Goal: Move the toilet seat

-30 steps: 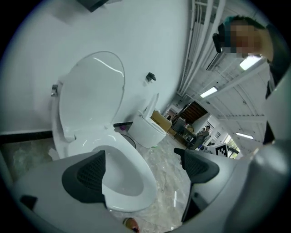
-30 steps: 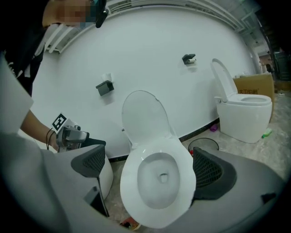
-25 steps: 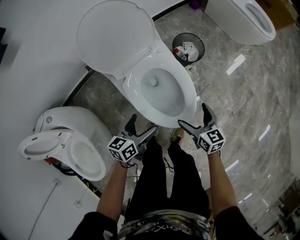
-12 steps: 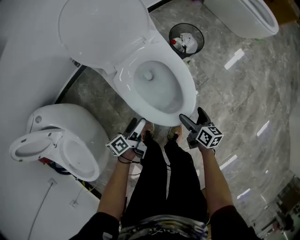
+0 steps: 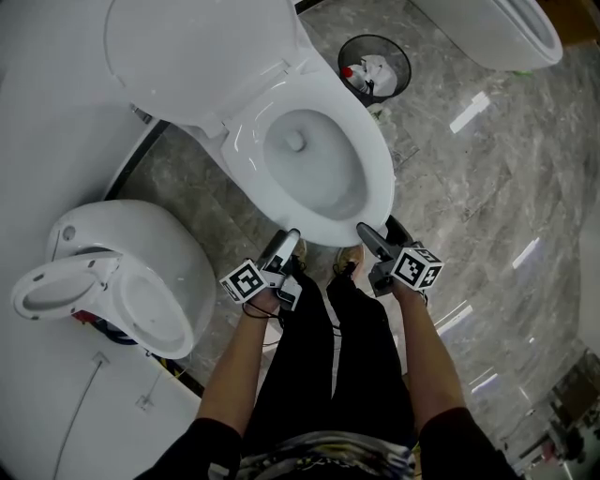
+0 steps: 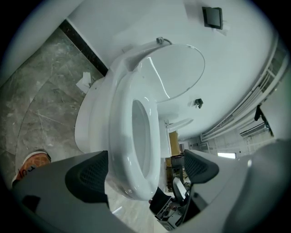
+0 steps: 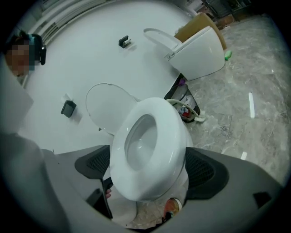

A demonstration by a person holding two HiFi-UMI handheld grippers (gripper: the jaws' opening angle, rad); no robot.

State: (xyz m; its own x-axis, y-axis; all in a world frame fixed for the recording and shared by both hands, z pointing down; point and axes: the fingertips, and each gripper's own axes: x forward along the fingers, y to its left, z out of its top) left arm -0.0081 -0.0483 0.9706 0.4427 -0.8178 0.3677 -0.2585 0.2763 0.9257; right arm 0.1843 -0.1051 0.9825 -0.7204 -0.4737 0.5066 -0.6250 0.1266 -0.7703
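The white toilet's seat ring [image 5: 375,178] lies flat on the bowl, and its lid [image 5: 202,56] stands raised against the wall. My left gripper [image 5: 286,246] hangs open just below the bowl's front edge. In the left gripper view the seat [image 6: 120,136] shows edge-on between the wide pads [image 6: 88,175]. My right gripper [image 5: 382,234] is at the front right of the bowl, open. Its jaws have just been closing a little. The seat [image 7: 173,136] fills the gap in its view but lies beyond the pads [image 7: 204,170], unpressed.
A second toilet [image 5: 131,272] with a raised seat stands at the left. A black wastebasket [image 5: 373,66] sits behind the bowl on the right, and a third toilet [image 5: 487,28] stands at the top right. The person's legs and shoes [image 5: 347,267] are directly below the bowl, on marble floor.
Both grippers have sunk toward the bowl's front edge and rolled. The left gripper's jaws now appear stacked rather than spread; the right ones stand closer together.
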